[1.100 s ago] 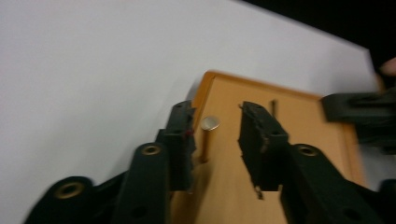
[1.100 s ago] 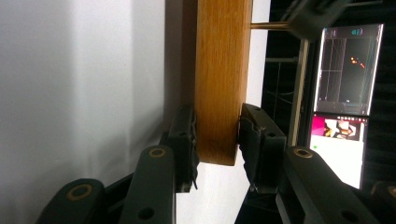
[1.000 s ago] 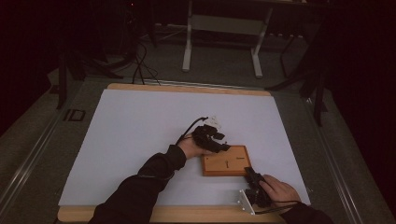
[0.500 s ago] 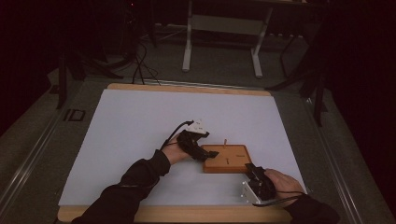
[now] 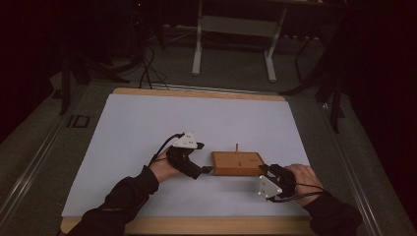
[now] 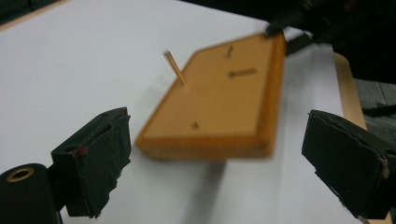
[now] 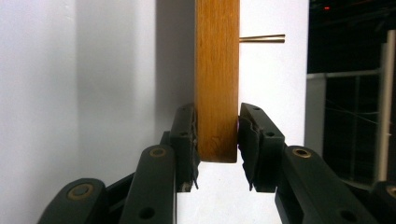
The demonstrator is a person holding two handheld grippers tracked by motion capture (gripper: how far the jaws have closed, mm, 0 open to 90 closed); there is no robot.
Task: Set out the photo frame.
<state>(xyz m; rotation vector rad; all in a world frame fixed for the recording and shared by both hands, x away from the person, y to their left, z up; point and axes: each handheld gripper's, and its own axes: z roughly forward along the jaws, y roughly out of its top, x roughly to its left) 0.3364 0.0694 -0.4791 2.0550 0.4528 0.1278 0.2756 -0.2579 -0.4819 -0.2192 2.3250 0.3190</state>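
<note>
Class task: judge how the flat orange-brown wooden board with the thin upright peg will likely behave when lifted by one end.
The flat orange-brown wooden board looks rigid, so it probably won't sag, clamped at one end by the right tool. Its flat slab shape makes rolling unlikely. The thin upright peg looks slender and may snap if knocked.

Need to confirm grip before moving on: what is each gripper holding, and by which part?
The right gripper clamps the wooden board across its thickness at the right end. The left gripper holds nothing.
</note>
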